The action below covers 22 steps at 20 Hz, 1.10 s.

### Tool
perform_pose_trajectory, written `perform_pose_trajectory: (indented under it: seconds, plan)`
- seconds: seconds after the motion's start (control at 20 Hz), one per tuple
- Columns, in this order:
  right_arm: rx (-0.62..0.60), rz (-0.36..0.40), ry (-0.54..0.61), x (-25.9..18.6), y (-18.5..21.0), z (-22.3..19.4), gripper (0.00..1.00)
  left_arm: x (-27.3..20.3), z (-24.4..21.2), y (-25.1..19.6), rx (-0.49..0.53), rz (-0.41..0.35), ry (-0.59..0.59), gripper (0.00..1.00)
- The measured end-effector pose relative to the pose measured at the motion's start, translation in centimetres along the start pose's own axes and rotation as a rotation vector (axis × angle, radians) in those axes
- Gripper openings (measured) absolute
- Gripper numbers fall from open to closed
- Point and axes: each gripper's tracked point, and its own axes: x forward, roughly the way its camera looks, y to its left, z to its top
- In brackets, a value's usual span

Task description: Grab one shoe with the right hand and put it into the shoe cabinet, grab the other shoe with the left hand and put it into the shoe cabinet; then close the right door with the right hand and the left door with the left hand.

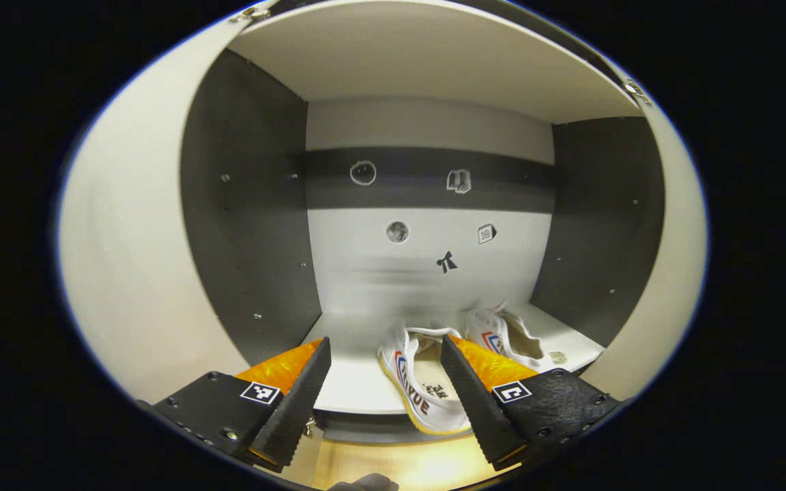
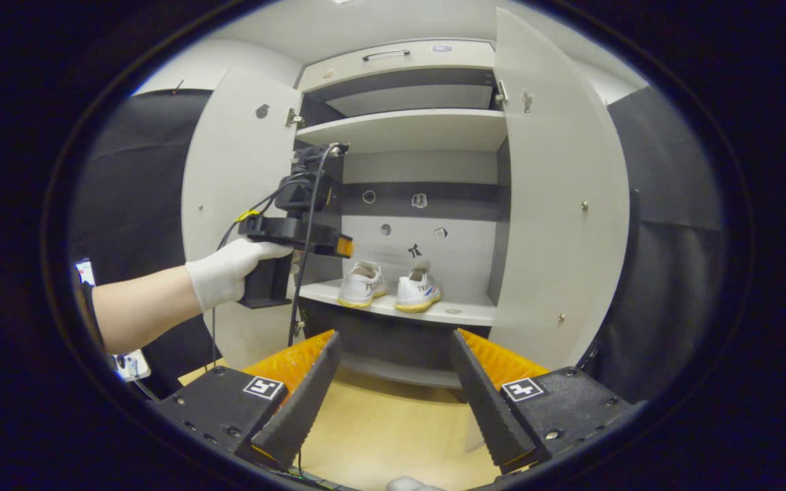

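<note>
Status: both white low-top canvas shoes with yellowish rubber soles stand side by side on the pale shelf (image 2: 461, 312) of the grey-and-white shoe cabinet, toes toward the back panel. In the right gripper view the left shoe (image 2: 361, 284) and the right shoe (image 2: 417, 291) are close together, just apart, near the shelf's front edge. In the left gripper view the near shoe (image 1: 420, 382) sits just beyond the fingers and the other shoe (image 1: 509, 335) is farther right. Judgement: the two placing steps look done.

Left to do: both doors are wide open. The white left door (image 2: 236, 204) and the white right door (image 2: 557, 204) are swung out toward the camera. Neither closing step has begun; by the task the right door goes first.

Left gripper (image 1: 386, 402): fingers apart, nothing between them, aimed into the shelf opening at the near shoe. From the right gripper view it is seen (image 2: 304, 235) held by a white-gloved hand (image 2: 229, 269) just in front of the left side of the shelf.

Right gripper (image 2: 393, 402): fingers apart, empty, held back from the cabinet over the light wooden floor (image 2: 393, 429), well apart from the right door.

Writing: the shoes carry red-and-blue side stripes and dark printing on the near shoe's insole and side; letters are there but distorted, not reliably legible. Small stickers (image 1: 458, 181) on the back panel are too small to read.
</note>
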Motion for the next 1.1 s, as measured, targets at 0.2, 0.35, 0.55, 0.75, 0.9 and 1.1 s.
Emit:
perform_pose_trajectory:
  seconds: [0.2,0.35,0.55,0.75,0.9,1.1]
  plan:
    - [0.014,-0.046,-0.025,-1.6,-0.3,0.7,1.00,-7.3,0.7,-1.4,-0.006,-0.034,-0.108,0.97]
    - [0.020,-0.080,-0.045,-3.3,-0.4,1.0,1.00,-12.5,1.1,-1.6,0.059,-0.024,-0.199,0.97]
    - [0.012,-0.123,-0.063,-5.9,-0.4,1.2,1.00,-19.8,1.4,-1.5,0.078,-0.043,-0.272,0.96]
    - [0.013,-0.174,-0.077,-8.3,-0.6,1.3,1.00,-25.9,0.4,-0.2,0.073,-0.038,-0.314,0.96]
    - [0.009,-0.213,-0.078,-10.1,-0.9,0.7,1.00,-29.3,-2.2,0.8,0.044,-0.033,-0.312,0.96]
    - [0.014,-0.247,-0.048,-12.0,-1.6,-1.2,1.00,-33.1,-7.1,2.1,0.009,-0.006,-0.287,0.97]
